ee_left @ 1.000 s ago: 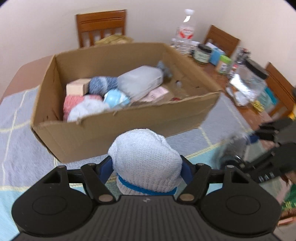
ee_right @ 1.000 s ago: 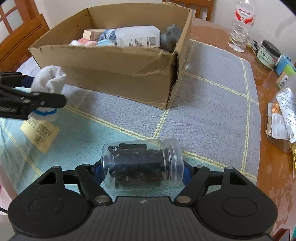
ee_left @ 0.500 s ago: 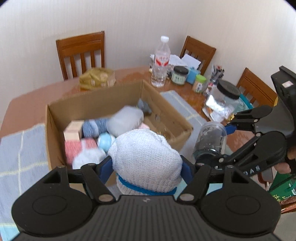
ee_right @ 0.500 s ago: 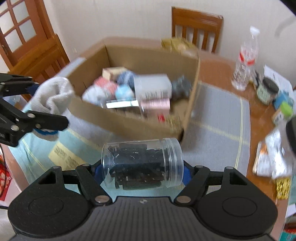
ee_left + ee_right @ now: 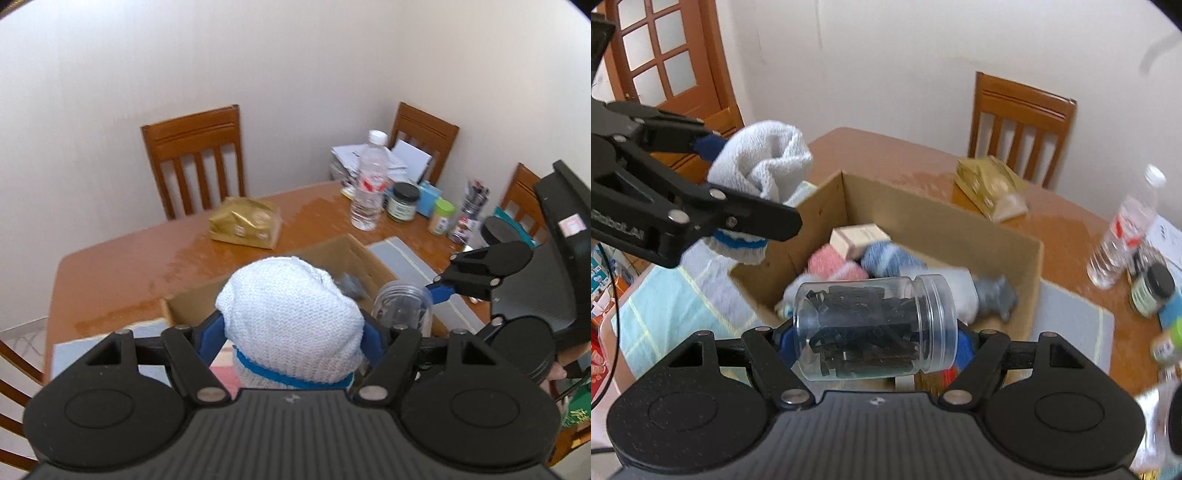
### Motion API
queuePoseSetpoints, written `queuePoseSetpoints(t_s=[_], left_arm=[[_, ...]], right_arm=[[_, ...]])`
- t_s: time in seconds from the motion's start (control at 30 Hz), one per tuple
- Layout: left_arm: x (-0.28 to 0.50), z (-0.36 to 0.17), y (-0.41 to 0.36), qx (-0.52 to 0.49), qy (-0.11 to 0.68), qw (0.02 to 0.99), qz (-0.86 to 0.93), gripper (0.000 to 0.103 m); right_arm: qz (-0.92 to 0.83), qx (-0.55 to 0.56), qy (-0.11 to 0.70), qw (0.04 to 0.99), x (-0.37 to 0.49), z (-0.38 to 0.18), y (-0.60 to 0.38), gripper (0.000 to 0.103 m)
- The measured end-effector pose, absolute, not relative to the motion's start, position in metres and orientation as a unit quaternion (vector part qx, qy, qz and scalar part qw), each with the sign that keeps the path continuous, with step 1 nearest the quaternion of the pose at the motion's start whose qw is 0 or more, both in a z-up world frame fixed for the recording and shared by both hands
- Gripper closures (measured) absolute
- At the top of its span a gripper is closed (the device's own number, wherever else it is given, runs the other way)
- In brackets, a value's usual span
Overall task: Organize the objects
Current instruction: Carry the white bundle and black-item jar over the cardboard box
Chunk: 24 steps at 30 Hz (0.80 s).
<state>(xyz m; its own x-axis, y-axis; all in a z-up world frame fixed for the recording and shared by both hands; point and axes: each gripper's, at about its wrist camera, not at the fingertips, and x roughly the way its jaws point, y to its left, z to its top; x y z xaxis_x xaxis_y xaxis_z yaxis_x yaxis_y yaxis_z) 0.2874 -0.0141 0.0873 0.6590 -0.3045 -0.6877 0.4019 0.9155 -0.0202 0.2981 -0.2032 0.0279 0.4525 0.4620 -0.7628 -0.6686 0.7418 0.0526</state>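
Left claw: my left gripper (image 5: 293, 332) pinches a white knitted sock bundle with a blue band (image 5: 291, 321), held in the air above the near-left corner of the open brown cardboard box (image 5: 1008, 240).

Right claw: my right gripper (image 5: 875, 338) clamps a clear plastic screw-top jar of dark clips (image 5: 875, 326), lying sideways between the blue pads, over the near wall of the box.

Box contents: a pink yarn ball (image 5: 834, 264), a blue-and-white yarn ball (image 5: 890, 258), a pale wooden block (image 5: 858, 238), a white plastic bottle (image 5: 964, 291) and a grey soft toy (image 5: 997, 295) already lie inside; free floor is scarce.

Risk, jar: I judge the smooth round wall could roll or slip out of my pads if I tilt further; released from this height it may bounce off the yarn or knock the box wall.

Risk, sock: the bundle is soft and may sag or unroll; it could catch on the box rim and fall outside.

Risk, claws: my two grippers hang near each other over one box; lowering both together could make them collide.

Surface: a glossy brown wooden table (image 5: 122, 266) under a pale blue and grey checked cloth (image 5: 672, 306).

Room: plain white walls, brown slatted wooden chairs (image 5: 194, 158), a wooden glazed door (image 5: 668, 55); a gold foil bag (image 5: 245, 225), a clear water bottle (image 5: 369, 192) and small jars stand beyond the box.
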Motion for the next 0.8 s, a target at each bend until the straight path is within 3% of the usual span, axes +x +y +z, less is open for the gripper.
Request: queuePoseSetpoints(t_s=[0.17,0.3,0.8], left_arm=[[0.297,0.092,0.005,0.059,0.36,0.915,-0.174,0.031],[0.301,0.087,0.012,0.057,0.367,0.913,-0.171,0.031],[0.31,0.056,-0.027,0.058,0.399,0.887,-0.225,0.031]], right_arm=[[0.347,-0.129,0.393,0.842,0.32,0.028,-0.175,0.023],[0.349,-0.132,0.383,0.845,0.33,0.027,-0.164,0.0],[0.297,-0.149,0.409,0.85,0.336,0.018,-0.207,0.0]])
